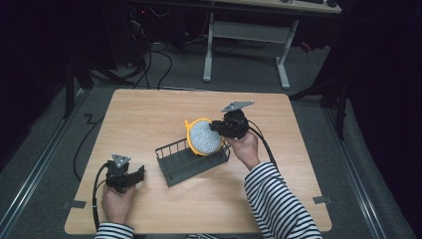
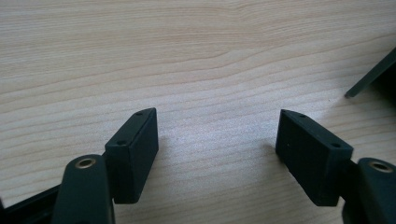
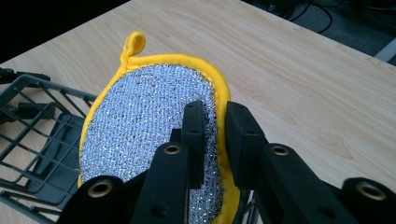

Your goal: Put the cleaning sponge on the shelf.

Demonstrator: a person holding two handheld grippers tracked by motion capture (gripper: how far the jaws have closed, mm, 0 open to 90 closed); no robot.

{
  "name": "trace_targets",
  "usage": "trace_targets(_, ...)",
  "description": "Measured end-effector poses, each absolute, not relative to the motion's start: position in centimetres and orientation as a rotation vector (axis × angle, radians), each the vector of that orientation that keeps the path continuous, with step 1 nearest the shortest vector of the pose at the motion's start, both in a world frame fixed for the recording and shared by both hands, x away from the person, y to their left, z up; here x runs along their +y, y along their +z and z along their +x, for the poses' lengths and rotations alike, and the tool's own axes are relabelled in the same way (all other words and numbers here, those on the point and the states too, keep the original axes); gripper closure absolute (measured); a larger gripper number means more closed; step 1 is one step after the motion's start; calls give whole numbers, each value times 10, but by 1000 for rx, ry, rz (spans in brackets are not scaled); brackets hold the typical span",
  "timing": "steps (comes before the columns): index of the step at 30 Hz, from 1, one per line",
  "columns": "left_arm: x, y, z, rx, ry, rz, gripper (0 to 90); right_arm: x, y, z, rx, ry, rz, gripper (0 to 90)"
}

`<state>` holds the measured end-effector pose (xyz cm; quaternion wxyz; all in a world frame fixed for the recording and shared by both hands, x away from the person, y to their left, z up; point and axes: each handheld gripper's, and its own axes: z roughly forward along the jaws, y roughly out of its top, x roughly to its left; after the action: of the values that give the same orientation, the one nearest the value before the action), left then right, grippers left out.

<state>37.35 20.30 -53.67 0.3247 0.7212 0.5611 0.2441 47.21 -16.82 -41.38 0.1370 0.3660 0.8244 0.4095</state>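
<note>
Right gripper [image 3: 215,140] clamps the scrubbing pad [image 3: 149,135] by its yellow edge.
The pad stands upright over the wire basket [image 1: 191,162] on the table [image 1: 149,114]. Left gripper [image 2: 217,140] rests nearby, jaws wide apart, holding nothing.

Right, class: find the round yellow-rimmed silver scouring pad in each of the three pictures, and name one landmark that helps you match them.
High view: the round yellow-rimmed silver scouring pad stands at table centre, over the wire basket's far end.
Left gripper view: bare wooden table between open jaws; no pad here.
Right gripper view: the pad sits centre-left, its edge pinched by the right gripper.
Shared landmark: the dark grey wire basket.
</note>
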Motion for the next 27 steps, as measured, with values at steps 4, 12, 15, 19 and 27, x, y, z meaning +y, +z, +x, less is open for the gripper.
trace_targets(4, 203, -537, 373, 1471, 640, 1891, 305, -169, -418, 470, 2395, 1177, 1060, 788)
trace_targets(12, 203, -537, 373, 1471, 640, 1891, 305, -170, -422, 467, 2418, 1150, 1048, 791)
trace_targets(15, 203, -537, 373, 1471, 640, 1891, 305, -171, -425, 465, 2427, 1138, 1048, 796)
trace_targets(19, 203, -537, 373, 1471, 640, 1891, 305, -173, -426, 463, 2433, 1143, 1047, 825)
trace_targets(27, 203, -537, 373, 1471, 640, 1891, 305, -174, -427, 461, 2447, 1137, 1037, 824)
